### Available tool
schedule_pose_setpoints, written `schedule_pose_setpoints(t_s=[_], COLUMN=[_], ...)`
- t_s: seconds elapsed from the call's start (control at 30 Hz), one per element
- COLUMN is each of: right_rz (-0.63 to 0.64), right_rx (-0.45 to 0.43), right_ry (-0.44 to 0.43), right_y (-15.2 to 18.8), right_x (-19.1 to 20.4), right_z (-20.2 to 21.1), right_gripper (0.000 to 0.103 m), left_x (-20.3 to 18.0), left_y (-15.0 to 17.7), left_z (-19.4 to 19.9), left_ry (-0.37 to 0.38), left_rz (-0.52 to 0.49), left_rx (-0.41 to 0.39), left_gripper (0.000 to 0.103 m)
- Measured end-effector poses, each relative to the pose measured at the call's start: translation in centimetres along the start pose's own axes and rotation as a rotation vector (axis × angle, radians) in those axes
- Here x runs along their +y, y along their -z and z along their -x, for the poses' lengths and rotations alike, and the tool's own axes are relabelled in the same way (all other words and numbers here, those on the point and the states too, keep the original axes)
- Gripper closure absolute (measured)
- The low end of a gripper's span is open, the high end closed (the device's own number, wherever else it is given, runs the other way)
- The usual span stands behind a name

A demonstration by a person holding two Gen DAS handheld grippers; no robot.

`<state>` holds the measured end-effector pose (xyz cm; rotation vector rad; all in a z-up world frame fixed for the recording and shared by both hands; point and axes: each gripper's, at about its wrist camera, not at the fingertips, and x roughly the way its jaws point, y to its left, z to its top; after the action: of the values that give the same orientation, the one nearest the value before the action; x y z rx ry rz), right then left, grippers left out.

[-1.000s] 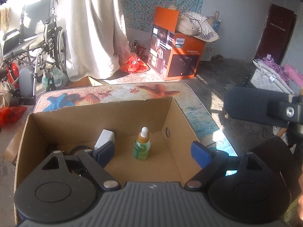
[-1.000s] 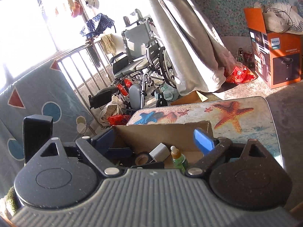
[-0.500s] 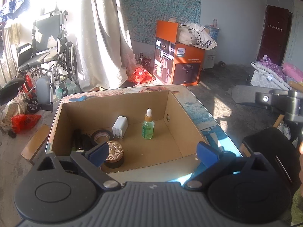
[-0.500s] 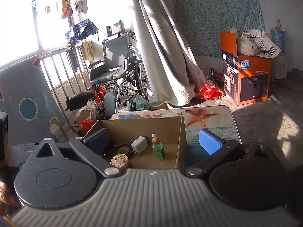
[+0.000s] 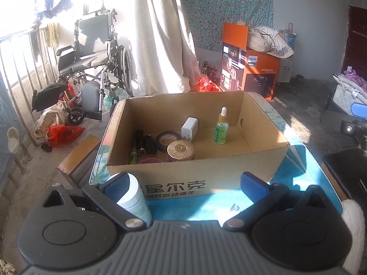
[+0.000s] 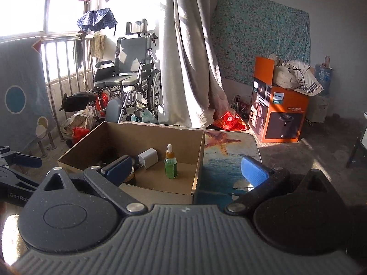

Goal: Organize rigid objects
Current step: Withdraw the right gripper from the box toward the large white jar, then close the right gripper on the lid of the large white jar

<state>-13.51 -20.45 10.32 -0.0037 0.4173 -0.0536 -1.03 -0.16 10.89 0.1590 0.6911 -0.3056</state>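
- Surface (image 5: 296, 158) with a blue sea print and a starfish picture carries the cardboard box (image 5: 197, 176), which stands at its left part, with bare print showing to the right of it.
- Box is open at the top; inside, toward the left and near wall, lie dark pens, a roll of black tape (image 5: 166, 138) and a round gold lid (image 5: 180, 149).
- White charger (image 5: 189, 126) stands against the far wall, just right of the tape.
- Green dropper bottle (image 5: 221, 130) stands upright right of the charger, apart from it.
- White cup (image 5: 135, 200) sits outside the box, near its front left corner, beside the left claw's left finger.
- Left claw (image 5: 185, 183) is spread wide in front of the box, pinching nothing.
- Right claw (image 6: 185, 167) is also spread wide and holds nothing, near the box's right corner.
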Motion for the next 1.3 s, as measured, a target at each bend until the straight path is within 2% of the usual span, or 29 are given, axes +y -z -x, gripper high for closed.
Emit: schedule_pose_setpoints(t_s=[0.17, 0.37, 0.5, 0.6, 0.8, 1.0, 1.1, 1.3], right_rz=[0.014, 0.003, -0.078, -0.156, -0.207, -0.254, -0.292, -0.327], right_rx=[0.011, 0.057, 0.104, 0.158, 0.216, 0.264, 0.289, 0.317], right_ry=[-0.111, -0.319, -0.474, -0.546, -0.626, -0.672, -0.696, -0.714], right_y=[1.4, 1.8, 1.6, 1.6, 1.7, 1.8, 2.1, 2.7], right_x=[1.9, 5.6, 7.4, 8.6, 11.4, 13.3, 13.6, 13.7], right_z=[-0.1, -2.0, -4.4, -6.8, -11.0, -14.7, -16.3, -18.5], right_gripper=[0.001, 0.001, 0.001, 0.001, 0.001, 0.002, 0.006, 0.019], left_x=[2.0, 4.4, 5.5, 6.2, 7.1, 7.6, 8.1, 8.5], left_y=[1.7, 3.3, 4.0, 4.4, 4.7, 5.2, 5.1, 5.3], left_z=[-0.7, -1.7, -2.8, -3.6, -5.7, -7.3, -8.1, -8.7], left_ry=[-0.025, -0.034, -0.074, -0.091, -0.088, -0.045, -0.025, -0.011], left_rz=[0.043, 0.098, 0.110, 0.112, 0.109, 0.130, 0.165, 0.175], left_rx=[0.027, 0.014, -0.004, -0.019, -0.035, -0.036, -0.029, -0.035], left_gripper=[0.000, 0.000, 0.000, 0.000, 0.003, 0.006, 0.012, 0.017])
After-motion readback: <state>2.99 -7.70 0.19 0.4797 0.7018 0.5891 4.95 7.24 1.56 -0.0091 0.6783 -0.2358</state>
